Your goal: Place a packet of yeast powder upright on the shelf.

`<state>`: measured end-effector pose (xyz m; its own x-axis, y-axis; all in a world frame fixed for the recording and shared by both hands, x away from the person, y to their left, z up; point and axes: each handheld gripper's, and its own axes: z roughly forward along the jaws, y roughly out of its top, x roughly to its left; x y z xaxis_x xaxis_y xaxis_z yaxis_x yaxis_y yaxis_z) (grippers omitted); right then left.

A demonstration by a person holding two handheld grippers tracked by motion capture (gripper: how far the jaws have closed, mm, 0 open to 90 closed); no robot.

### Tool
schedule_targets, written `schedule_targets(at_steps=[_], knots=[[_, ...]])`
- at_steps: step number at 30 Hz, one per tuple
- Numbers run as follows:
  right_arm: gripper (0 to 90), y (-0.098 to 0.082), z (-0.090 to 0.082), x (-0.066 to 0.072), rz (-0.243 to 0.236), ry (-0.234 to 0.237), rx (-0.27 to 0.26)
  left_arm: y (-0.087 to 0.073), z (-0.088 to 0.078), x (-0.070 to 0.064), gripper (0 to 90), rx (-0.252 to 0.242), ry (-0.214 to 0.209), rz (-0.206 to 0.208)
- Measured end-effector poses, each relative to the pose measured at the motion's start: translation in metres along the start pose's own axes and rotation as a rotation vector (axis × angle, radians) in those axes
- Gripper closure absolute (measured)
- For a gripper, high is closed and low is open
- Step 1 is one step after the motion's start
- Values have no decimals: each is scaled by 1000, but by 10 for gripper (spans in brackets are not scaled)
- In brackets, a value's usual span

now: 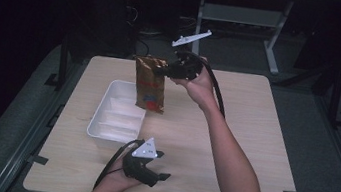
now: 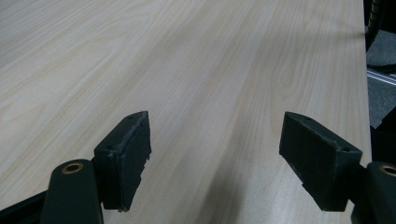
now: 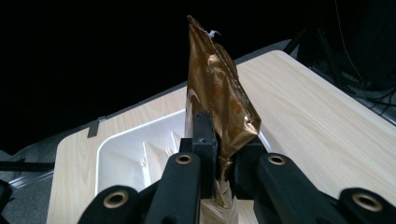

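Note:
A gold and red foil snack bag (image 1: 150,84) hangs in the air over the right end of a white plastic bin (image 1: 108,92). My right gripper (image 1: 164,71) is shut on the bag near its top. In the right gripper view the crumpled gold foil (image 3: 219,98) rises from between the two closed jaws, with the white bin (image 3: 121,144) below and behind it. My left gripper (image 1: 161,168) rests low near the table's front edge, just in front of the bin. It is open, and between its pads (image 2: 123,158) lies bare wood.
The light wooden table (image 1: 253,138) has free surface to the right of the bin. The bin has white dividers inside. Beyond the table's far edge stand a dark floor and grey desk legs (image 1: 272,39). Black cables trail from both grippers.

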<state>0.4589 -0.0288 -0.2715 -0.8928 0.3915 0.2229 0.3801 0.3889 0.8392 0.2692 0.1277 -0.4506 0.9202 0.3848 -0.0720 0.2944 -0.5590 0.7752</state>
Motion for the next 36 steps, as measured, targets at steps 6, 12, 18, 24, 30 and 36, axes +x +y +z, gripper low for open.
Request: schedule_targets(at_steps=[6,12,18,24,30,36], knots=[[830,11,14,4,-5,9,-7,-1,0,1,245,-2,0,-3],[830,18,30,5,-10,14,-5,-1,-1,1,245,-4,1,-5],[829,19,45,3,-2,8,1,-2,-2,2,245,-2,3,-2],[829,18,60,1,16,8,0,-2,-1,2,246,1,3,-2],[828,16,71,0,21,10,18,-2,-1,2,248,5,7,4],[827,12,85,-3,35,9,19,-3,-1,3,248,10,11,4]])
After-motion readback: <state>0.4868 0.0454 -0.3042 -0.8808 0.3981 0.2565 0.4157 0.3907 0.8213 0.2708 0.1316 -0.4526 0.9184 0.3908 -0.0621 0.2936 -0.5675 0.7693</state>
